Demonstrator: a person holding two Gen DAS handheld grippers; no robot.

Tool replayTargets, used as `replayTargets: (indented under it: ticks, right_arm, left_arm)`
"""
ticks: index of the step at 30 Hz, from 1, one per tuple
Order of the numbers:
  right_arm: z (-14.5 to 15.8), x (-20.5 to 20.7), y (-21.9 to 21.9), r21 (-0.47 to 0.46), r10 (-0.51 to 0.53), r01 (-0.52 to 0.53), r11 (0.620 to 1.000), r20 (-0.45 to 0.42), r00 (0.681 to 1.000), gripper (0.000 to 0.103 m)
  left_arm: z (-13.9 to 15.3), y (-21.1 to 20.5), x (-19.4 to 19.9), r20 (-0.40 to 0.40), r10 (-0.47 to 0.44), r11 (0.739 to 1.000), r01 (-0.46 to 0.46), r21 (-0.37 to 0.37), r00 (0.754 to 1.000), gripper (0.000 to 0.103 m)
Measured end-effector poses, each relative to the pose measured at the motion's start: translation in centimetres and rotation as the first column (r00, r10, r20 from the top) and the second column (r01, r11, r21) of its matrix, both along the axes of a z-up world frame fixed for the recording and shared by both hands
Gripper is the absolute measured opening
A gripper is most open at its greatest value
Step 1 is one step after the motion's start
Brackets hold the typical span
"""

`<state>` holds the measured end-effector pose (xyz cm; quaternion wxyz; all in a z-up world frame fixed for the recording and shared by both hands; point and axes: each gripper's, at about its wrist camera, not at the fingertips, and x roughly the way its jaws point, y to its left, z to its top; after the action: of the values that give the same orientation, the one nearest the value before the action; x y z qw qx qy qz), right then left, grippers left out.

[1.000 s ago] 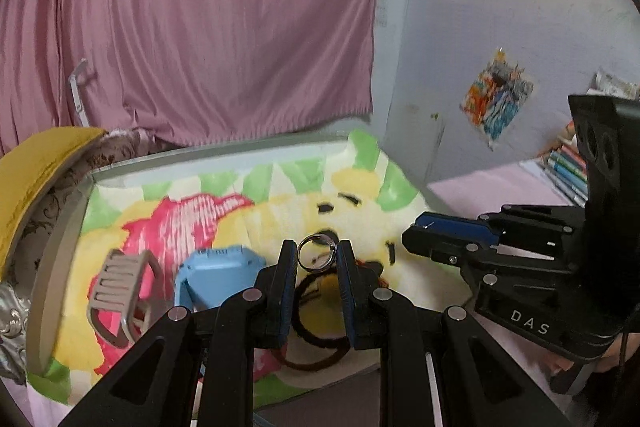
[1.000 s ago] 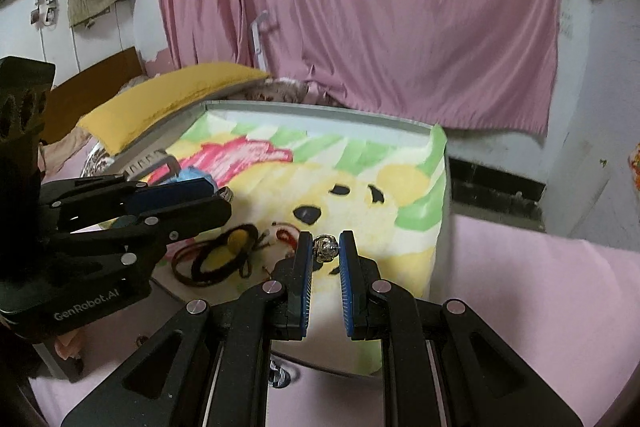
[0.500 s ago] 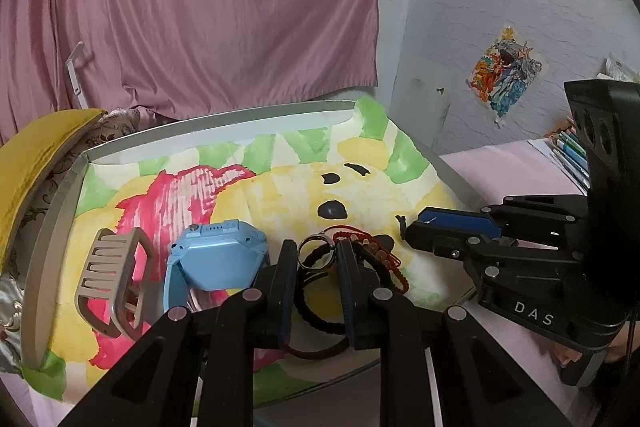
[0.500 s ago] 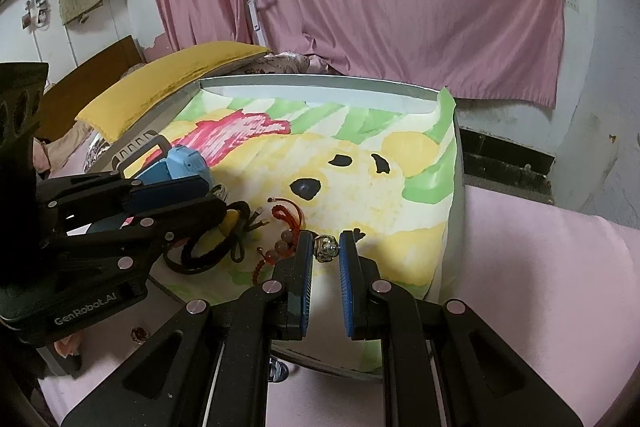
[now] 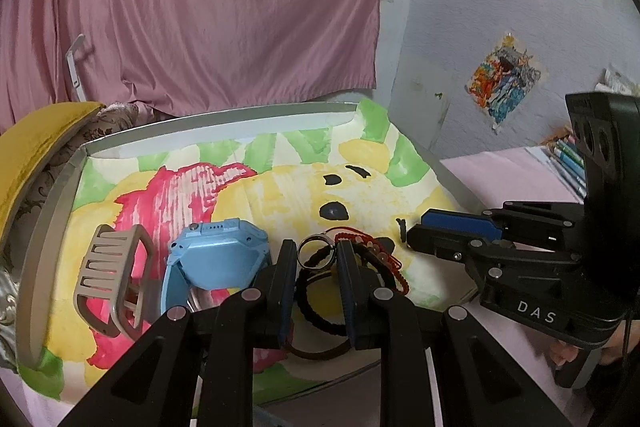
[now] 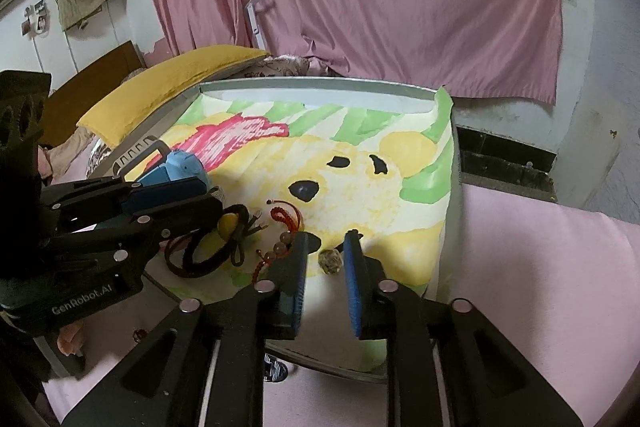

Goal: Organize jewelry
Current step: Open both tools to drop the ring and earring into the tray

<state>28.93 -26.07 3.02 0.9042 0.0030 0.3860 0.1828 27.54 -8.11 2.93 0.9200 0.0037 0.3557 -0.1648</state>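
My left gripper (image 5: pixel 317 254) is shut on a silver ring (image 5: pixel 316 251) just above the tray's near part. Below it lie black hair ties (image 5: pixel 320 301), and a red beaded bracelet (image 5: pixel 374 253) lies to its right. My right gripper (image 6: pixel 326 251) is open, and a small faceted bead (image 6: pixel 330 261) lies on the tray between its fingers. The red bracelet (image 6: pixel 282 227) and the black hair ties (image 6: pixel 208 251) lie to its left. The left gripper also shows in the right wrist view (image 6: pixel 176 203).
The grey tray (image 5: pixel 52 219) is lined with a cartoon bear picture. A blue smartwatch (image 5: pixel 216 259) and a beige hair claw (image 5: pixel 108 279) lie on its left part. A yellow pillow (image 6: pixel 168 83) lies left of the tray. Pink cloth (image 6: pixel 540 267) covers the table.
The right gripper has opened and let go of the bead, which now lies on the tray. Both grippers have come lower over the tray. The left still grips the ring.
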Motion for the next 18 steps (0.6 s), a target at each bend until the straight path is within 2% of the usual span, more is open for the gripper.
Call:
replayTargets:
  ticks: [5, 8, 11, 14, 16, 18]
  right_arm:
    - [0.9, -0.9, -0.6, 0.016, -0.023, 0.022, 1.000, 0.070, 0.997, 0.028]
    - [1.8, -1.6, -1.0, 0.017, -0.056, 0.055, 0.998, 0.137, 0.989, 0.042]
    - [2.6, -2.4, -1.7, 0.034, -0.089, 0.084, 0.996, 0.196, 0.976, 0.051]
    - [3.3, -3.3, -2.4, 0.052, -0.116, 0.107, 0.993, 0.244, 0.963, 0.062]
    - [3.8, -4.0, -2.6, 0.063, -0.132, 0.119, 0.991, 0.279, 0.951, 0.068]
    - [4.2, -4.7, -2.9, 0.076, -0.142, 0.124, 0.989, 0.311, 0.940, 0.080]
  left_arm:
    - [0.2, 0.8, -0.1, 0.010, 0.017, 0.999, -0.016, -0.046, 1.000, 0.019]
    - [0.5, 1.2, -0.3, 0.034, 0.025, 0.998, -0.023, -0.065, 0.999, 0.021]
    - [1.2, 1.6, -1.0, 0.080, 0.047, 0.996, -0.040, -0.078, 0.996, 0.033]
    - [1.9, 2.4, -1.7, 0.115, 0.068, 0.993, -0.056, -0.106, 0.991, 0.040]
    - [2.3, 2.9, -2.2, 0.142, 0.093, 0.990, -0.076, -0.121, 0.985, 0.048]
    - [2.7, 3.4, -2.8, 0.175, 0.117, 0.986, -0.094, -0.136, 0.978, 0.061]
